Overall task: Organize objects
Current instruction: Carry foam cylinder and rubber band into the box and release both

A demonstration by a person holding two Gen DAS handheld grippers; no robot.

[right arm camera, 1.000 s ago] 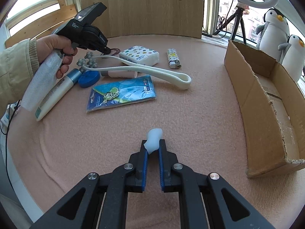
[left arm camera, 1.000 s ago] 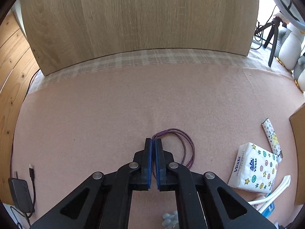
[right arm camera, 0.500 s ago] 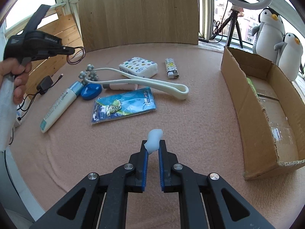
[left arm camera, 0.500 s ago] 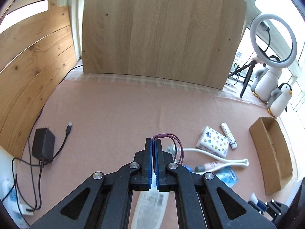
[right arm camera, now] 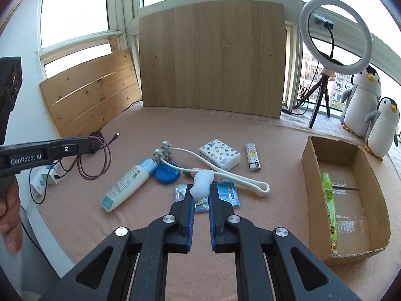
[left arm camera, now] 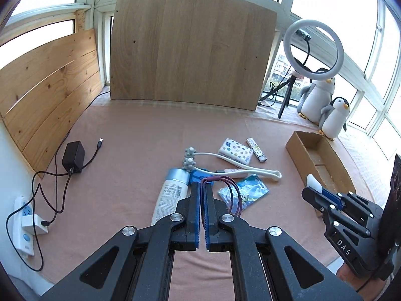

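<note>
My left gripper (left arm camera: 201,188) is shut on a purple cord loop (left arm camera: 233,193), which hangs from its tips above the pink mat; in the right wrist view that gripper (right arm camera: 93,146) and the loop (right arm camera: 96,161) are at the left. My right gripper (right arm camera: 201,191) is shut on a small white soft piece (right arm camera: 203,182), held above the pile. Below lie a lotion tube (right arm camera: 128,185), blue disc (right arm camera: 167,173), white roller massager (right arm camera: 213,166), tissue pack (right arm camera: 219,154), lighter (right arm camera: 253,156) and blue packet (right arm camera: 226,193). A cardboard box (right arm camera: 312,190) at the right holds a green stick (right arm camera: 330,200).
A wooden board (right arm camera: 213,57) stands at the back and slatted wood (right arm camera: 92,95) at the left. A ring light on a tripod (right arm camera: 333,35) and two plush penguins (right arm camera: 371,115) stand at the back right. A black charger (left arm camera: 74,153) and a power strip (left arm camera: 23,225) lie at the mat's left edge.
Both grippers have risen. The left one pulled up and back from the mat with the purple loop, so the whole table now shows. The right lifted the white piece off the mat.
</note>
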